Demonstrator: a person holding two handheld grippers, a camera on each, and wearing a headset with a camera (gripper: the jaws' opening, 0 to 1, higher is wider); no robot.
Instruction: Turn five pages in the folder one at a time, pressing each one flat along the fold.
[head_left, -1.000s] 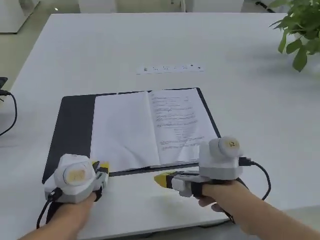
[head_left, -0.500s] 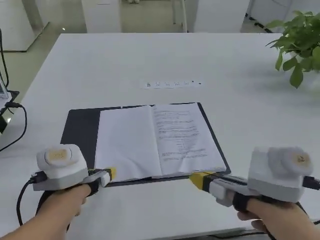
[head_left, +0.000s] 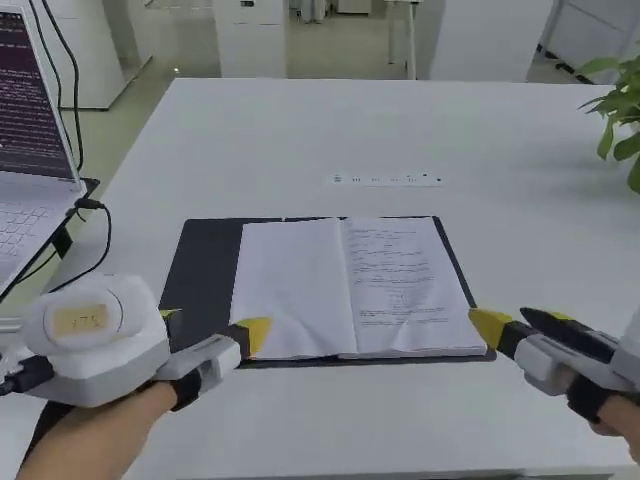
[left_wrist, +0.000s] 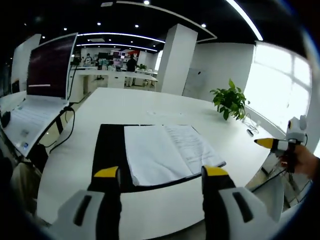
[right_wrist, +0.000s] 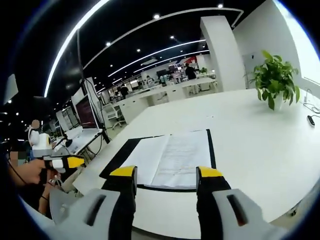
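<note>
At the surface's near edge, the released right tool sits nearer the folder's printed page than the released left tool.

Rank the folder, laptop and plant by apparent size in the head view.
1. Folder, largest.
2. Laptop, though the frame edge cuts it off.
3. Plant, smallest; also cropped and farther back, so its true size is unsure.
</note>
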